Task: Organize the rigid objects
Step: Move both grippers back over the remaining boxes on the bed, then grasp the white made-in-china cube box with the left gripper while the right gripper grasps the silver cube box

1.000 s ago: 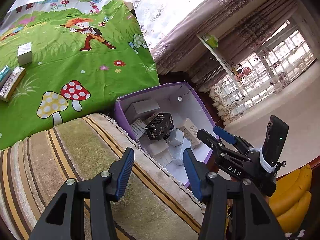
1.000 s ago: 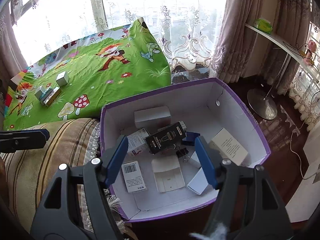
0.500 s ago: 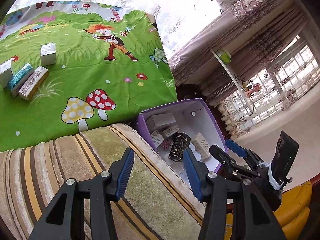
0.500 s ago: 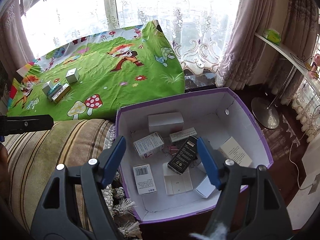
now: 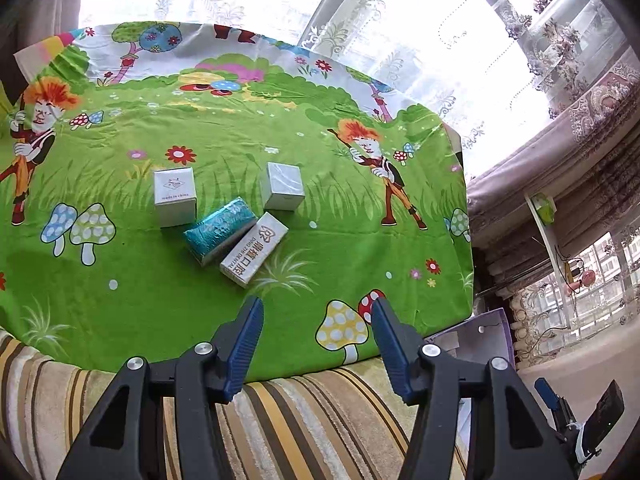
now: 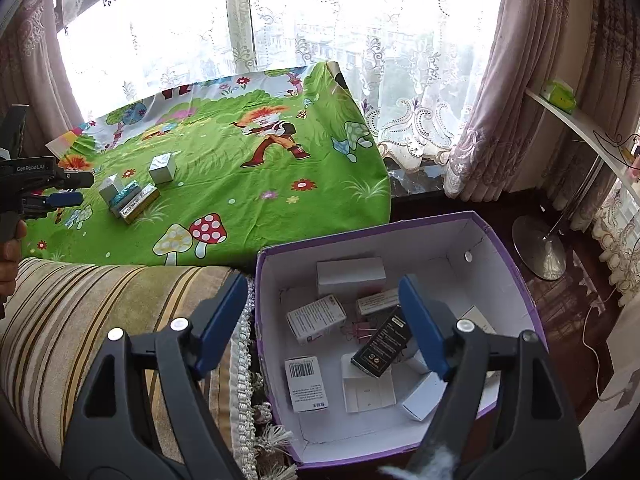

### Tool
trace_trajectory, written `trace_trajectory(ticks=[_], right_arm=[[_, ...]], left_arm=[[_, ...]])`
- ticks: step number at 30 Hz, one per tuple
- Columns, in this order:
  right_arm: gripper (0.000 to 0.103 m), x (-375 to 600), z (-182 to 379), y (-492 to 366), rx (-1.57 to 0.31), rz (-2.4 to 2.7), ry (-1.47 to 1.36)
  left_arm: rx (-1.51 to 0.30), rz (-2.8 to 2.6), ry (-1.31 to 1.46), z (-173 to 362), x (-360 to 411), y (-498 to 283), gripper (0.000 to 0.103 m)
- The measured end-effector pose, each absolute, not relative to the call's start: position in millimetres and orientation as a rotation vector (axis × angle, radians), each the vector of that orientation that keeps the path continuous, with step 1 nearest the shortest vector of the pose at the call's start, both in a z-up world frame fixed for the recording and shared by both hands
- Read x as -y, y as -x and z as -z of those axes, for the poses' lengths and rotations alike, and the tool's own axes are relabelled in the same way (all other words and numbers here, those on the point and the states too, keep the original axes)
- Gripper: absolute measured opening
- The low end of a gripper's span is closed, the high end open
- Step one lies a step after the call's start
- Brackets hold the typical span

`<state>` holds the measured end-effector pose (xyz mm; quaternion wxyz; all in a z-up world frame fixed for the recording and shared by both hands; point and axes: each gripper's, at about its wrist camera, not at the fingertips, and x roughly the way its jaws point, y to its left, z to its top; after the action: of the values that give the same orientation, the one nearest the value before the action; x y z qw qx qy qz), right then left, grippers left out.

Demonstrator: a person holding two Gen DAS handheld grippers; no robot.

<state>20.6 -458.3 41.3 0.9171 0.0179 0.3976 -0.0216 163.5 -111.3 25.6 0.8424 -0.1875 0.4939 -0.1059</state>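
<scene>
Boxes [image 5: 239, 227] on green cloth [image 5: 168, 304] number four.

Big window [image 6: 280, 20] behind lace sheer curtain [image 6: 400, 60], daylight very bright, glass washed out. Heavy patterned mauve drapes [image 6: 508, 92] right of window, another drape [image 6: 24, 52] at its left edge. Dark sill [image 6: 416, 186] below window. Right of window: white slanted shelf [image 6: 576, 128] with green packet [image 6: 560, 94] on top, round metal stand base [image 6: 538, 248] on dark glossy wood floor [image 6: 568, 300]. White cable [image 6: 592, 344] trails across floor. Striped beige-brown plush cover [image 6: 100, 304] on furniture well in front of window.
</scene>
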Motion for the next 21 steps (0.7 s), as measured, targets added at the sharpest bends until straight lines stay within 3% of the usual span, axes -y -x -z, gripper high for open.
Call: trace_trajectory(ticks=[11, 21], right_arm=[[0.081, 413, -58, -98, -0.819, -0.065, -0.012], [0.081, 343, -62, -198, -0.834, -0.166, 0.004]], left_arm=[[-1.063, 0.028, 0.431, -12, 38, -224, 0.059], [-1.171, -0.039, 0.470, 28, 31, -265, 0.063]])
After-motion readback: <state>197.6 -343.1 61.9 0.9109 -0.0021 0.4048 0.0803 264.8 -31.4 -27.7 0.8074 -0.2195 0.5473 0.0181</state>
